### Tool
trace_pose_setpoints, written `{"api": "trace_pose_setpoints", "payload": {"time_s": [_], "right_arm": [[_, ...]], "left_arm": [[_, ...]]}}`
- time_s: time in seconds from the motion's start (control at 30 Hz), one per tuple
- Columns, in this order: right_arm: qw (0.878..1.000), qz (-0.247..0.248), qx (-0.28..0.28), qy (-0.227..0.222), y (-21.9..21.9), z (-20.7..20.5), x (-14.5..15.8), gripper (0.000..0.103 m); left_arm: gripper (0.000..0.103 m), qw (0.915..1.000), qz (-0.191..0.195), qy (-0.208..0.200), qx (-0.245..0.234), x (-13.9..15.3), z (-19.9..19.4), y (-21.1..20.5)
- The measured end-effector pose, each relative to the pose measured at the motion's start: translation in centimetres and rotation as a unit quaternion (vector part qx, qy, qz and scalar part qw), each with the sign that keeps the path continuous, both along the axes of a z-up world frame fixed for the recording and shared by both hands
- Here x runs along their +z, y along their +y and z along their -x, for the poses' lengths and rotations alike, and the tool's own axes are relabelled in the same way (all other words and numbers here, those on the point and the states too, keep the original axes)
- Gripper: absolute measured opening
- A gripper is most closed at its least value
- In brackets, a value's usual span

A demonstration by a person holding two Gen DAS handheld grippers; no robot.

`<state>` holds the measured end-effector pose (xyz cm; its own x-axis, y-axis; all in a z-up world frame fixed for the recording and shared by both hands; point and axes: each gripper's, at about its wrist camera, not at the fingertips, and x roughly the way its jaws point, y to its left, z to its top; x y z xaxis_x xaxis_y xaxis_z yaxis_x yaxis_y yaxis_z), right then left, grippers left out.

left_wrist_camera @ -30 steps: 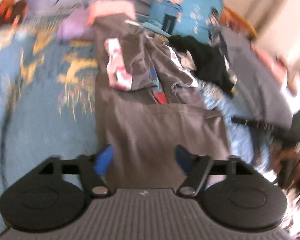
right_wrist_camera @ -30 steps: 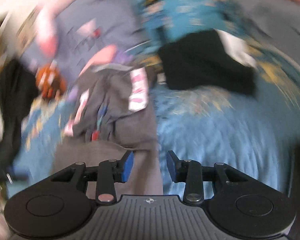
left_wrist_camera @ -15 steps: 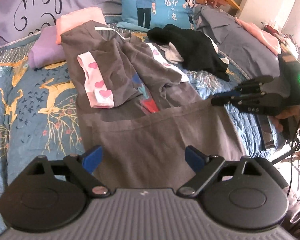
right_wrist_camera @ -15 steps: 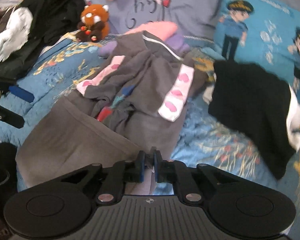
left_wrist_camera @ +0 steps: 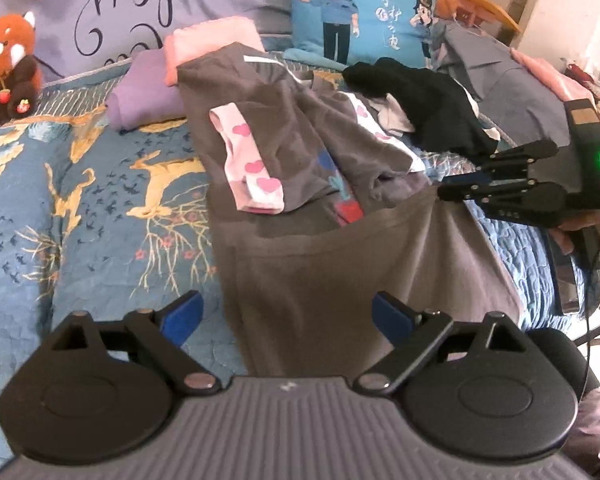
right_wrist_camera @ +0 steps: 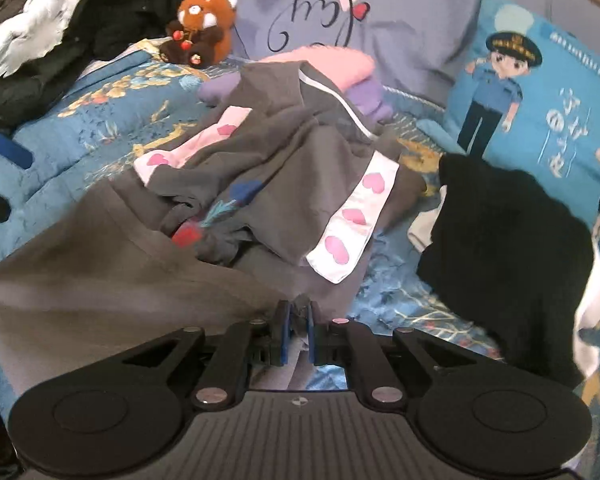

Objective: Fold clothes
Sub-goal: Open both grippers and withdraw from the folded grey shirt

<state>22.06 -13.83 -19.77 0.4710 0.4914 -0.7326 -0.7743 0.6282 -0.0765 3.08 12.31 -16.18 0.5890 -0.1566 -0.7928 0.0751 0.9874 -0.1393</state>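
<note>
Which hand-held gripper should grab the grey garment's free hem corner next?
Left. The left hand-held gripper is open over the grey garment hem; the right hand-held gripper is already shut on its other corner.

Blue deer-print bedspread [left_wrist_camera: 100, 184], cartoon pillow [left_wrist_camera: 360, 12], daylight.

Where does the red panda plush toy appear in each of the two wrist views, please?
Left wrist view: the red panda plush toy sits at the far left edge, upper part, on the blue bedspread.
Right wrist view: the toy sits near the top, left of centre, beside the black and white clothes.
Shared landmark: the grey pillow with cursive writing, just right of the toy in both views.
</note>
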Motion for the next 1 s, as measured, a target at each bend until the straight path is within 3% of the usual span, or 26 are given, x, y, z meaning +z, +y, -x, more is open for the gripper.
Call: {"api": "trace_pose_setpoints", "payload": {"time_s": [0.17,0.23,0.3,0.43,0.6,0.73,1.0], "right_arm": [[0.999,0.008,-0.027,0.027,0.3,-0.8,-0.4,0.015],[0.999,0.006,-0.039,0.020,-0.1,-0.9,-0.2,0.029],[0.997,-0.031,-0.075,0.009,-1.1,-1.0,0.9,0.035],[0.987,-0.093,-0.129,-0.012,-2.0,-1.0,3.5,0.034],[0.995,-0.075,0.050,-0.032,4.3,2.5,5.2,0.034],[0.982,-0.024,0.187,-0.019,11.6,4.8,3.5,0.025],[0.966,0.042,0.255,0.025,19.9,4.6,0.5,0.024]], "left_arm": [[0.094,1.0000,-0.001,0.007,0.005,-0.5,-0.3,0.3],[0.094,0.9999,-0.002,0.010,0.012,-0.7,-0.6,0.5],[0.094,0.9997,0.011,0.011,0.016,-0.8,-0.6,0.8],[0.094,0.9994,0.024,0.008,0.022,-0.9,0.0,1.0],[0.095,0.9986,0.042,0.004,0.031,-0.8,1.6,1.7],[0.097,0.9985,0.044,0.000,0.031,-0.5,3.2,2.4],[0.097,0.9988,0.041,-0.004,0.028,-0.6,5.8,4.0]]}}
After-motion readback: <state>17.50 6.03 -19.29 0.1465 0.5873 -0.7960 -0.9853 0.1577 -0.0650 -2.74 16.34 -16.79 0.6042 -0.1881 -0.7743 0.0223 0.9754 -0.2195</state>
